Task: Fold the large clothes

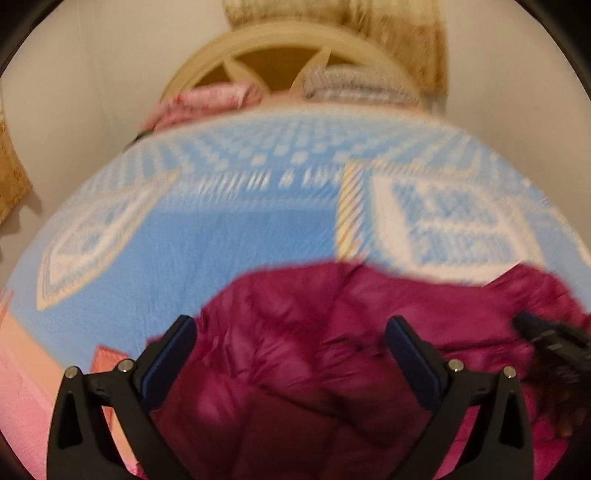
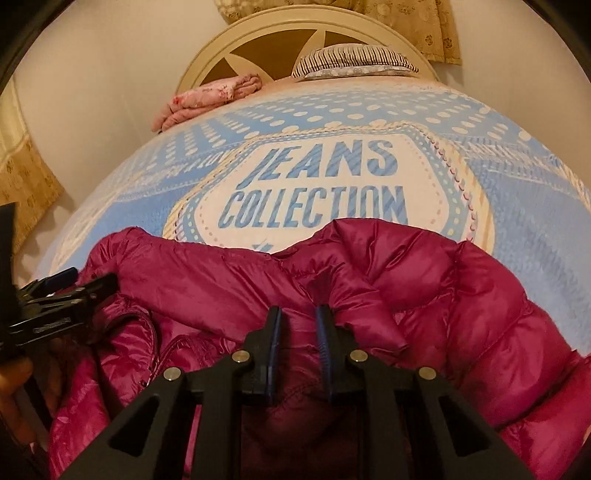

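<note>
While I watched both wrist feeds, my right gripper (image 2: 298,314) sat lowest in its view, its black fingers (image 2: 271,332) narrowed to a slim gap with ribbed blue pads facing each other. Jacket fabric filled that gap, but I could not tell whether the pads actually pinched it. My left gripper (image 1: 291,332) stood spread wide above the jacket (image 1: 295,350), its blue pads well apart and nothing caught between them; in the right view it showed at the left edge (image 2: 74,288), beside a sleeve fold.

The jacket (image 2: 369,288) was a magenta puffer, glossy and slick, quilted into soft puffy channels. It lay crumpled on the near part of the bed, one glossy fold heaped toward the right, a zipper line visible lower left.

Beyond it stretched the bedspread (image 2: 535,229), a matte, slightly fuzzy blue cloth with white dots, striped bands and a shield-shaped white badge reading "JEANS COLLECTION".

At the far end lay a folded pink floral cloth (image 2: 207,99), soft and rumpled, and a flat striped pillow (image 2: 354,61). Behind them rose the headboard (image 2: 258,40), a cream arch with spoke-like struts over brown panels. Tan patterned curtains (image 2: 424,26) hung against the pale wall. The left view was motion-blurred throughout.
</note>
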`<state>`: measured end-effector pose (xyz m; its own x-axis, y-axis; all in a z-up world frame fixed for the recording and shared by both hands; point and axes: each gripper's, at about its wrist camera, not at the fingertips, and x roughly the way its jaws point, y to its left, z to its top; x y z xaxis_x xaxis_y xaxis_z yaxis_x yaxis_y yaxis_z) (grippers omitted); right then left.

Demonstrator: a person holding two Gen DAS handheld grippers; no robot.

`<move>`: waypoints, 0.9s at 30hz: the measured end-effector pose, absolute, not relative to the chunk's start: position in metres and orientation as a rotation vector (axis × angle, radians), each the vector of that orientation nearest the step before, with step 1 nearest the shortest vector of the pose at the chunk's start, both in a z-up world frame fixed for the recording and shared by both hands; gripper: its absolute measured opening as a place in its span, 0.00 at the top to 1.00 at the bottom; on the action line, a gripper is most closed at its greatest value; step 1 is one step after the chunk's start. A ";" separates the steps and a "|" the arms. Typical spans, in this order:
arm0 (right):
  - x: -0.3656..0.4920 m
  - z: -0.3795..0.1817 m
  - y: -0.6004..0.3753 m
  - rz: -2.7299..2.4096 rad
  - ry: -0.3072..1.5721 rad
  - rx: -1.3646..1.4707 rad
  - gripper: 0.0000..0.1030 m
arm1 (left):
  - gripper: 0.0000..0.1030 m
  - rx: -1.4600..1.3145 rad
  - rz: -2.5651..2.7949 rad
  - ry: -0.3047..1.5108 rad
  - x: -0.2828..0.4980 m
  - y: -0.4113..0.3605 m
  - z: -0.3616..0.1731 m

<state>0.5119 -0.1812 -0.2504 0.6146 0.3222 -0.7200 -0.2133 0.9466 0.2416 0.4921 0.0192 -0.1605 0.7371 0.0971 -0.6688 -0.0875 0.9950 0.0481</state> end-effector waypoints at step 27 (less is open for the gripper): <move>0.510 -0.251 -0.187 0.322 0.841 0.162 0.82 | 0.00 0.040 -0.068 0.909 0.542 -0.049 -0.215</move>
<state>0.5103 -0.1872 -0.2511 0.6218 0.3429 -0.7041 -0.2156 0.9392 0.2671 0.5420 -0.0489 -0.2153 0.6122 -0.0420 -0.7896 0.0762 0.9971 0.0061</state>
